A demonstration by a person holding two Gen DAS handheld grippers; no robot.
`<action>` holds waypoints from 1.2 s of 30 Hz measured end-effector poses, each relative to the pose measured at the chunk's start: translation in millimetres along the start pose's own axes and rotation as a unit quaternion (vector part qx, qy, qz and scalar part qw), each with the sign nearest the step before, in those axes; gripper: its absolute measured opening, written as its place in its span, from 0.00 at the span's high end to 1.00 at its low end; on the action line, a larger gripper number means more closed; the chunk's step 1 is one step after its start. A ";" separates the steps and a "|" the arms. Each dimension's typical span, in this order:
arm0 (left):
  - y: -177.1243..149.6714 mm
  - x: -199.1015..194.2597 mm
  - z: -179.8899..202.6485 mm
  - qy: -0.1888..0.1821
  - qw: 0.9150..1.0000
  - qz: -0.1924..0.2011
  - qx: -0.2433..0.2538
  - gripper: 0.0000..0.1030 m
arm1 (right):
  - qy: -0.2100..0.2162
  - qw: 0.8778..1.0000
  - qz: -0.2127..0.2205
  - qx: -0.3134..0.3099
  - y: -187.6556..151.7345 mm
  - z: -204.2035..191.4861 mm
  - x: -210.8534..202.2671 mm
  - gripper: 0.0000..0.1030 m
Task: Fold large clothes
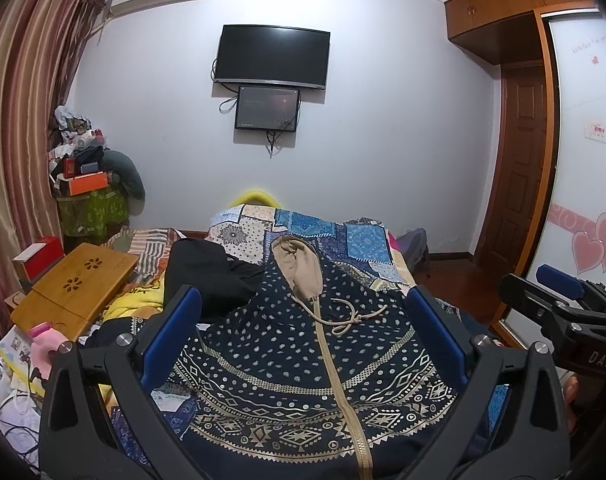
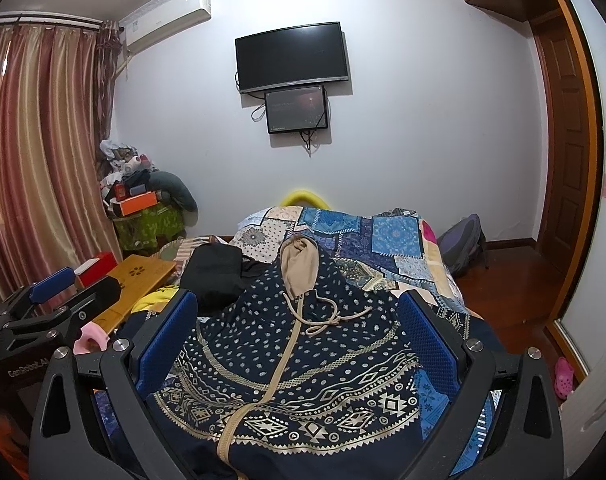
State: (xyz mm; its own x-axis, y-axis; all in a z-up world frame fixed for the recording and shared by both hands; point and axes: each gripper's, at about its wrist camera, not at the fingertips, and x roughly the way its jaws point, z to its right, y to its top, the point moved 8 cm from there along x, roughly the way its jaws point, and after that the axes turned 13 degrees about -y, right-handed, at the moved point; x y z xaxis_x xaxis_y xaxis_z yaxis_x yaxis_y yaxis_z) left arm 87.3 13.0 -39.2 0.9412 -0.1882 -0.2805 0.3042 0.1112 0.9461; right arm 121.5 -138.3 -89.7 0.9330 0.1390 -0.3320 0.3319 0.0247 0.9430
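Note:
A navy hooded jacket [image 1: 287, 364] with gold geometric bands, white dots and a tan zipper lies spread on the bed, its tan-lined hood [image 1: 299, 268] pointing to the far end. In the right wrist view the same jacket [image 2: 303, 372] fills the foreground. My left gripper [image 1: 309, 336] hovers open above the jacket's lower part, nothing between its blue pads [image 1: 171, 340]. My right gripper [image 2: 299, 340] is likewise open over the jacket, and it also shows at the right edge of the left wrist view [image 1: 563, 300]. A tan drawstring [image 1: 353, 318] lies knotted on the chest.
A patchwork blue quilt [image 1: 363, 240] covers the bed. A black garment [image 1: 207, 272] lies left of the jacket. A bamboo lap table [image 1: 75, 292] and clutter sit at the left. Wooden floor [image 2: 523, 280], a backpack [image 2: 461, 244] and a wardrobe [image 1: 591, 160] are on the right.

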 end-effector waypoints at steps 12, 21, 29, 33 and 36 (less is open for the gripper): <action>5.4 24.2 -35.0 0.024 0.999 -0.007 -0.019 0.00 | -0.010 1.000 -0.026 -0.011 2.7 -0.6 28.7 0.03; 12.3 49.4 -102.0 0.114 0.993 -0.003 -0.021 0.00 | -0.031 0.998 -0.052 -0.017 5.2 3.6 68.7 0.03; 3.7 67.0 -205.0 0.178 0.981 -0.016 -0.079 0.00 | -0.066 0.996 -0.052 -0.040 14.0 9.9 105.7 0.03; -25.8 77.0 -270.4 0.189 0.968 -0.047 -0.160 0.00 | -0.080 0.994 -0.059 -0.049 14.2 13.0 126.0 0.03; -55.2 77.9 -313.5 0.195 0.953 -0.072 -0.221 0.00 | -0.089 0.991 -0.077 -0.058 10.3 14.6 144.5 0.03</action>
State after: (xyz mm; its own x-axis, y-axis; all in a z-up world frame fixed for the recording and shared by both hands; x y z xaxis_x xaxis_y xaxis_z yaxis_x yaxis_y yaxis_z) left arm 189.9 298.0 -164.0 0.8413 0.1354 -0.5234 0.3859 0.5276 0.7568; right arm 261.8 -132.5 -128.3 0.8853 -0.0517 -0.4621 0.4644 0.1466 0.8734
